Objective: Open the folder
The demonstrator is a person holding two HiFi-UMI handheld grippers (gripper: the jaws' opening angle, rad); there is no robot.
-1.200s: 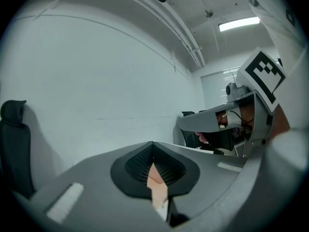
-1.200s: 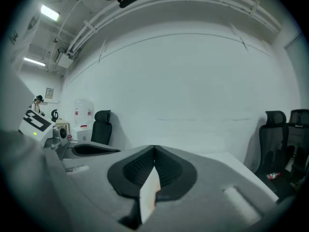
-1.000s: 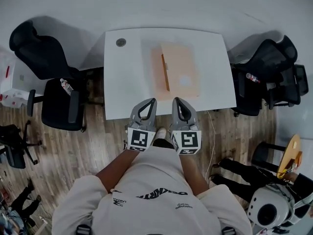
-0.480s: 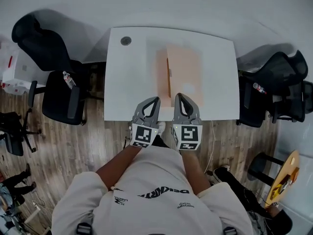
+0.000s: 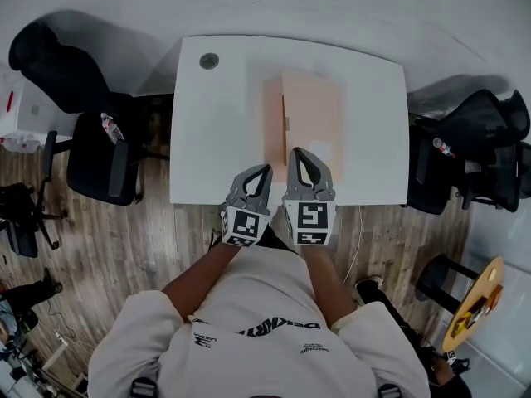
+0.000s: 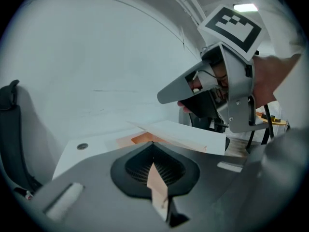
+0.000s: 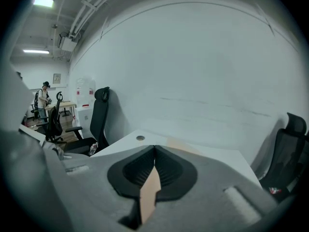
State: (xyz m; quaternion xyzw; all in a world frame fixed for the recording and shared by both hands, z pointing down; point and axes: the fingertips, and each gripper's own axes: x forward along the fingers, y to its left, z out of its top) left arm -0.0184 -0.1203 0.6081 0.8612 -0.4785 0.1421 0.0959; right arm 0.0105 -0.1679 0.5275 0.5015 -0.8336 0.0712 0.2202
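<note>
The task was, as I judge it, only at its beginning. The folder (image 5: 309,114) lay flat on the white table (image 5: 207,139) and looked closed; no cover was lifted in the head view. Nothing was done yet, and everything was left to do: to reach an edge of the cover, to catch it and to turn it over.

The left gripper (image 5: 265,169) had its jaws pressed together with nothing between them, as its own view showed. Its tip was over the near edge of the table, just left of the folder's near corner. The right gripper (image 5: 294,151) was closed in the same way and also empty. Its tip stood over the near edge of the folder, but whether it touched the cover I could not tell.

The folder was in the middle of the table, a little to the right, with its long sides running from near to far. It was a pale orange rectangle, thin and plain. A thin darker line ran along its left part, with a narrow strip to the left of it; this was possibly the spine side. A small white label sat close to its near right corner.
</note>
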